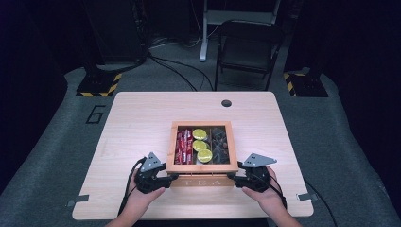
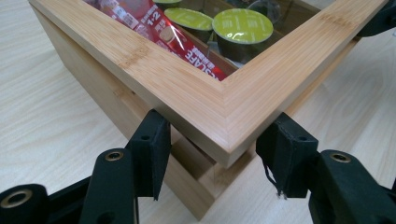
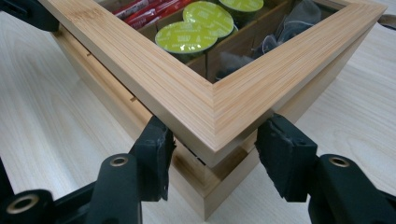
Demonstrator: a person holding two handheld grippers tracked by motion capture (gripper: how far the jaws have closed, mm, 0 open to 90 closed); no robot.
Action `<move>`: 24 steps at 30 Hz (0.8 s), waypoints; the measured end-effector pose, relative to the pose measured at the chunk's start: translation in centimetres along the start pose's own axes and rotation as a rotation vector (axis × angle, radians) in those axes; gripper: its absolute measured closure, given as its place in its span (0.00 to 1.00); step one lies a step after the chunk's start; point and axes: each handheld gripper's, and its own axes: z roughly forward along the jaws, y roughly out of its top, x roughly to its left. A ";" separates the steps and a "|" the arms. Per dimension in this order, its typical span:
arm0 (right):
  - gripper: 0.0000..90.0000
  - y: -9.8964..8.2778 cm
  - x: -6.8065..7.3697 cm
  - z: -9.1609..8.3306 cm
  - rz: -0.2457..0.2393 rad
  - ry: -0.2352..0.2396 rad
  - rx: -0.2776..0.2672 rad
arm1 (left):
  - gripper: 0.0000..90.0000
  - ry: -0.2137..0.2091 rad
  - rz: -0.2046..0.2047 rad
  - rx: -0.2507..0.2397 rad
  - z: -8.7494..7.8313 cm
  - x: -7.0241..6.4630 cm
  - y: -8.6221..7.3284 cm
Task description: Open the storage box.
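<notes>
The wooden tea box (image 1: 202,147) sits at the centre of the high view, on the table (image 1: 137,118), its window-framed lid (image 2: 196,93) slightly raised above the base. It looks stiff and fairly light, though the smooth wood could slip (the lid corners are the natural hold). The left gripper (image 2: 217,149) and right gripper (image 3: 217,151) each straddle a near lid corner, half open, pads touching or just beside its edges; I cannot tell which.
</notes>
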 end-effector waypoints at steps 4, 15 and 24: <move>0.51 0.6 -0.2 -0.2 0.006 0.000 -0.006 | 0.50 0.006 -0.012 -0.008 -0.2 0.0 0.6; 0.51 2.2 -0.9 -0.7 0.025 -0.010 -0.038 | 0.47 0.051 -0.021 -0.035 -1.2 0.2 2.5; 0.49 3.2 -1.7 -1.0 0.041 -0.029 -0.072 | 0.41 0.071 -0.022 -0.075 -1.8 0.7 3.5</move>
